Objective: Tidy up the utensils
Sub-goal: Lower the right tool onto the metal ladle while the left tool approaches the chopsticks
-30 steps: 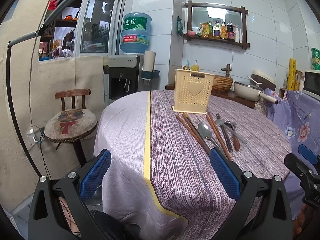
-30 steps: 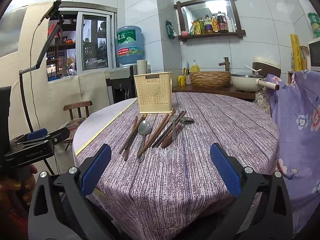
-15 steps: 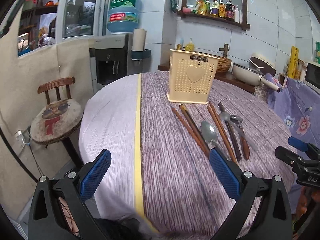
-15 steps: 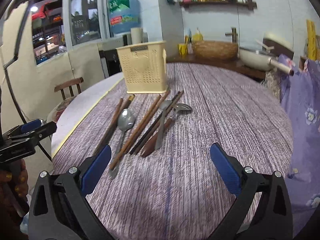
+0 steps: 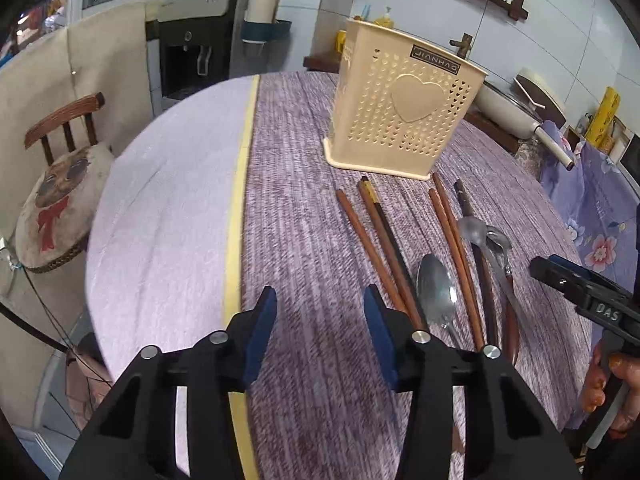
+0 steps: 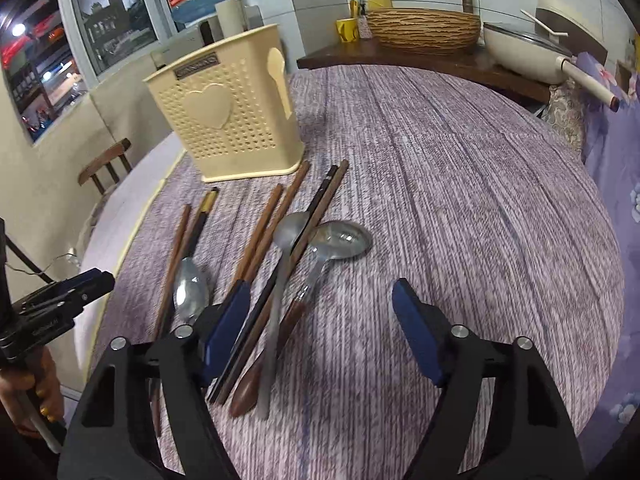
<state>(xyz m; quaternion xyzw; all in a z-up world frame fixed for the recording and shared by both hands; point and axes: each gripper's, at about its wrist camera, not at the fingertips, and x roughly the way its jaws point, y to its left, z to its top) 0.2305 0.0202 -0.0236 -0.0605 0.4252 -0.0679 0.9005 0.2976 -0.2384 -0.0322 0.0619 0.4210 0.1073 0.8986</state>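
Here, both grippers, left gripper (image 5: 320, 312) and right gripper (image 6: 320, 312), are hovering with jaws apart over thin, stiff, slippery chopsticks (image 6: 260, 236) and spoons (image 6: 340, 236) lying mid-surface before the holder (image 6: 228, 108), best pinched mid-handle.

We've got both grippers low and angled down, each held in one of our hands. Left gripper (image 5: 320, 312): jaws parted with a moderate gap, nothing between the blue pads (image 5: 262, 328). Right gripper (image 6: 320, 320): jaws spread wider, also holding nothing. In the left wrist view the right gripper shows side-on at the right edge, our right hand (image 5: 610, 392) wrapped round its handle. In the right wrist view our left hand (image 6: 28, 392) grips the left handle at the lower left edge.
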